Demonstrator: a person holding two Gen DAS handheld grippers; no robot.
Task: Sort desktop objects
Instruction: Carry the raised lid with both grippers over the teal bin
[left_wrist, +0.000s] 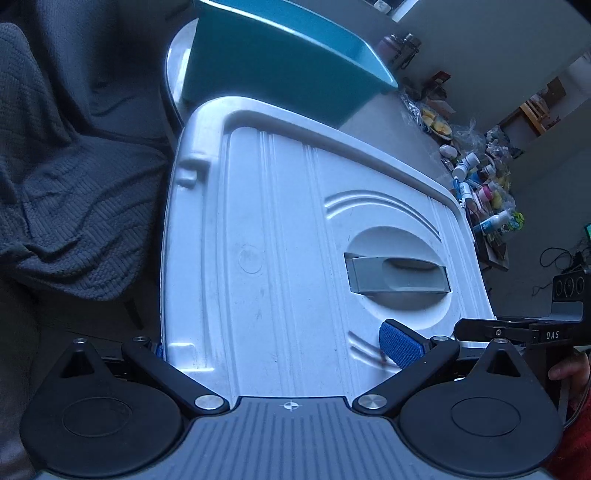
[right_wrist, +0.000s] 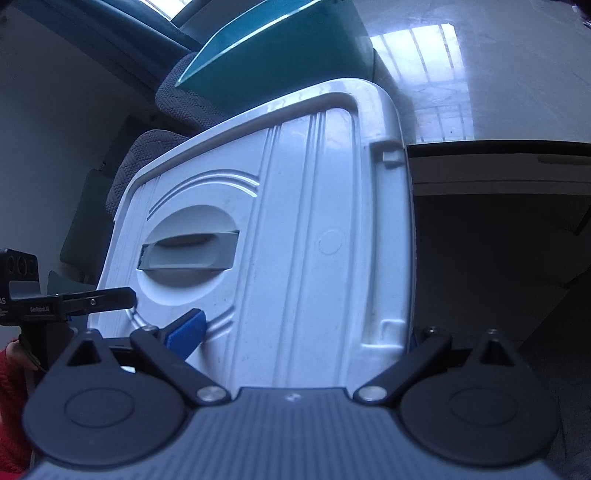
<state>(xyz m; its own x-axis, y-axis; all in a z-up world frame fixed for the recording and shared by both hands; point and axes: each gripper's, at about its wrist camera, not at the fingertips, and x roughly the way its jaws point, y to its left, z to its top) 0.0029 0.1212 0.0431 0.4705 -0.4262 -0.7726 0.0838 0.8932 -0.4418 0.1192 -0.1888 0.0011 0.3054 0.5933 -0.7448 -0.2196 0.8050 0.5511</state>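
A white plastic lid (left_wrist: 280, 229) with a grey recessed handle (left_wrist: 397, 275) fills both wrist views and lies flat. My left gripper (left_wrist: 280, 349) stands wide open over the lid's near left corner. Its right blue pad (left_wrist: 400, 347) rests on the lid top, and its left finger is mostly hidden past the lid's left edge. My right gripper (right_wrist: 301, 334) is also wide open over the near right corner of the lid (right_wrist: 314, 221). Its left blue pad (right_wrist: 186, 332) lies on the lid beside the handle (right_wrist: 188, 254). Neither gripper holds anything.
A teal plastic tub (left_wrist: 280, 62) stands just behind the lid, also seen as the tub (right_wrist: 280, 55). A dark knitted blanket (left_wrist: 55, 184) hangs to the left. Several bottles and clutter (left_wrist: 476, 184) crowd a tabletop at right. A hand (left_wrist: 567, 369) in a red sleeve holds the other gripper.
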